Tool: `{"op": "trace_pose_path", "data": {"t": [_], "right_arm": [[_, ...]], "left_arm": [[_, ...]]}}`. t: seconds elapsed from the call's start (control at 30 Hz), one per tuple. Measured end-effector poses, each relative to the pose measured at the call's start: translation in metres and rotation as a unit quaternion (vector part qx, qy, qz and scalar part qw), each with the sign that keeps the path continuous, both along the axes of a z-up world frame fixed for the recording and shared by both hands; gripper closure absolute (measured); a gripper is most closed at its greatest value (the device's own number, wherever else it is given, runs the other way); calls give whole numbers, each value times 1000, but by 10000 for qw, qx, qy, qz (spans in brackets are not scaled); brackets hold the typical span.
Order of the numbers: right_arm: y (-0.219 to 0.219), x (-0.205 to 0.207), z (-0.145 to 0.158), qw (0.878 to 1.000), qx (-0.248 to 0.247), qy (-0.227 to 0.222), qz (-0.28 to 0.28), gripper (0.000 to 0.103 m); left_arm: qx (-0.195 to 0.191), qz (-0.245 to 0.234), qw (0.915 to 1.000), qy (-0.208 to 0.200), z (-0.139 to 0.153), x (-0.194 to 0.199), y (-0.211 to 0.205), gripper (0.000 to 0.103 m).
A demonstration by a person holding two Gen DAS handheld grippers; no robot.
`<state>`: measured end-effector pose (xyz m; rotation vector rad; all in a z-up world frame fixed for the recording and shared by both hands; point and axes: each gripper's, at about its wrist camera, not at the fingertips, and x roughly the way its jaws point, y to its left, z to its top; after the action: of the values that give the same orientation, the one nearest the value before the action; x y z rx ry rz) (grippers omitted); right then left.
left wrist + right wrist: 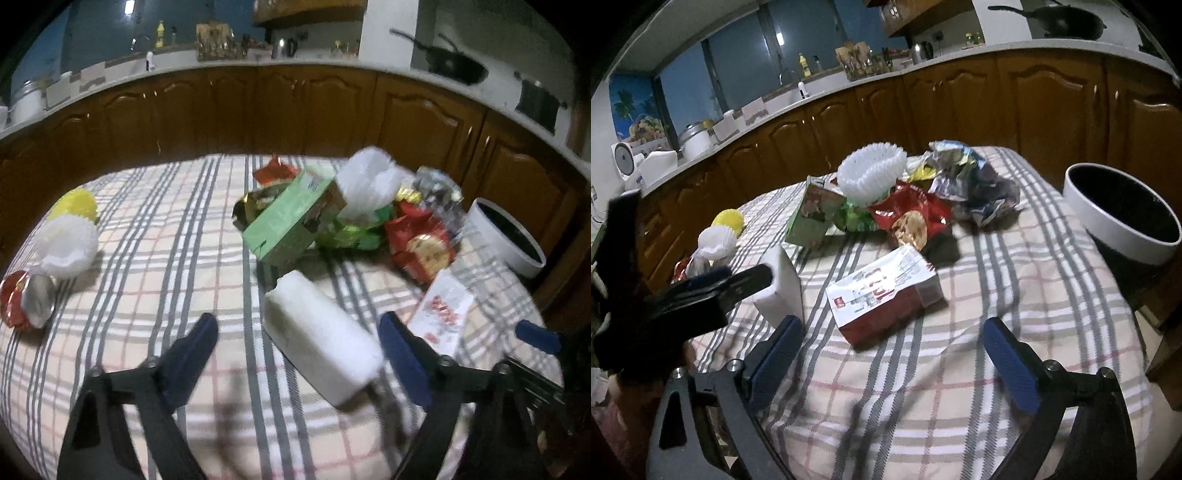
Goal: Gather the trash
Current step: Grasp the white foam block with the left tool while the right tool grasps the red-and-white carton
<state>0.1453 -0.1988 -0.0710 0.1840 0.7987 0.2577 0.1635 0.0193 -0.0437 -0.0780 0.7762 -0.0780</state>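
- Left gripper [299, 334]: jaws spread wide, holding nothing. A white block [323, 341] lies on its side on the checked tablecloth [147, 221] between the two blue fingers [192, 350], nearer the right-hand one and tilted across the gap.
- Right gripper [892, 338]: jaws likewise spread and unloaded, aimed at a red-and-white carton [886, 291] lying flat just ahead of the fingertips.
- Remaining trash sits in a heap at the far side of the cloth: green box [295, 218], red snack wrapper [421, 243], crumpled foil bag [967, 181], white foam net [871, 173]. More foam nets [66, 236] and a red-labelled can [26, 299] lie to the left.
- White bin [1123, 206]: positioned off the right edge of the table, mouth open and unobstructed.
- Recommended procedure: advance the left gripper until the block is centred between the pads, align the jaws square to its long faces, then close.
- Caution: the block looks smooth-sided; a skewed grip will probably rotate it out.
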Motion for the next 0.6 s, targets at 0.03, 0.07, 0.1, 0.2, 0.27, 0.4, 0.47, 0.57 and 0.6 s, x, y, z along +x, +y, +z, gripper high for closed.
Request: {"op": "trace_pose_path", "data": {"t": [0.03,0.07,0.1,0.2,0.27,0.4,0.47,0.57,0.6], "right_arm": [[1,0,-1,10000,6,33,9,6],[3,2,-2,10000,19,71,25,6],[5,3,-3,9999,46,115,45,6],[13,11,-7,9995,115,274,87,6],[16,19,-9,9990,190,395,63,9],[20,38,-17,9965,415,722,-120,18],[20,47,-21,9944,537,876,-240,22],[19,61,-27,9893,756,1157,-470,21],[19,66,-29,9878,794,1225,-535,20]], "left_arm": [[-103,-83,9999,54,-4,4,2,25],[-304,-184,9993,71,-7,6,5,34],[-450,-286,9986,61,-8,7,7,39],[-614,-580,9964,-6,-6,2,13,60],[-533,-662,9964,-66,-4,-5,17,67],[-633,-754,9951,-89,-5,-15,28,73],[-665,-781,9947,-82,-3,-22,33,75],[-587,-780,9952,-75,-2,-30,38,75],[-579,-776,9953,-71,-1,-30,39,75]]}}
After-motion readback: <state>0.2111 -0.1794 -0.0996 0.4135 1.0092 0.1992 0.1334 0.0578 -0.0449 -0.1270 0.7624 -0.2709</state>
